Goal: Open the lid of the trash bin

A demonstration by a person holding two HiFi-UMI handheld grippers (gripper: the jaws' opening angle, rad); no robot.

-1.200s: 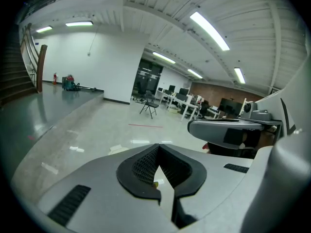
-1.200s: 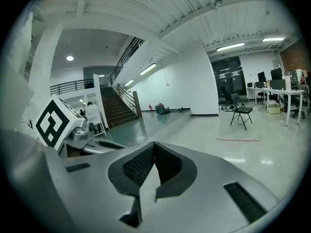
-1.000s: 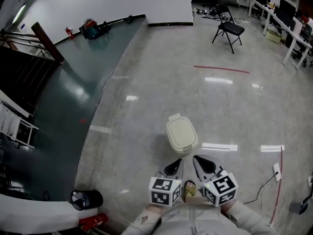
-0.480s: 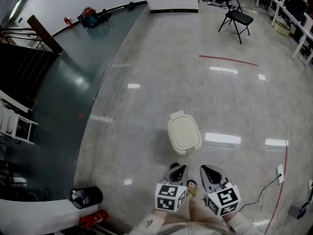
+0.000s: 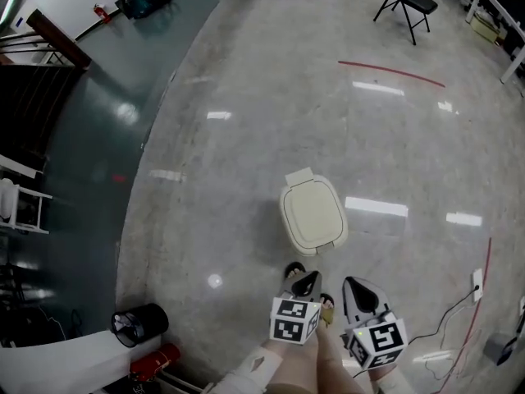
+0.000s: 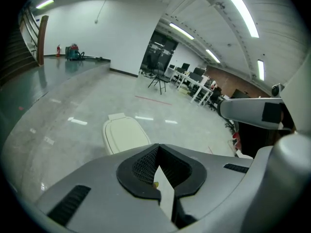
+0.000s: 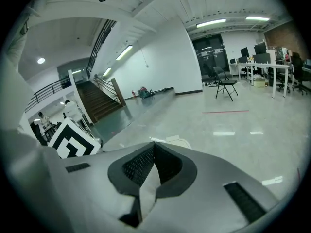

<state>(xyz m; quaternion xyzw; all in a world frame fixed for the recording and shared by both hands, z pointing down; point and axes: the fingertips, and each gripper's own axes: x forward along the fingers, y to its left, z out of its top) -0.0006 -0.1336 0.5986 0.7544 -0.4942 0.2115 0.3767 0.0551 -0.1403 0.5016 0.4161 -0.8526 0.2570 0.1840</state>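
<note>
Item 1. We list a cream plastic trash bin with rounded corners, standing on the polished grey stone floor. Its flat cream lid lies down flush on the body, with the hinge tab on the far side. The bin sits just ahead of both tools, apart from them, and nothing touches it. The left gripper view shows it beyond the jaw tips, a little to the left. In the right gripper view only its top edge peeks over the jaws.

Item 2. We list the left hand-held gripper, grey with black ribbed pads. Its jaws are brought together at the tips and have hold of nothing. Its black-and-white marker cube sits nearest the person.

Item 3. We list the right hand-held gripper, of the same make. Its jaws also meet at the tips with nothing between them. It is beside the left one, and its own marker cube is behind it.

Item 4. Surroundings. We note:
- a black folding chair far across the floor
- a thin red line on the floor near that chair
- a dark green glossy floor strip along the left
- a black round bucket at lower left, with a red cylinder just beside it
- a white socket strip with a dark cable at the right
</note>
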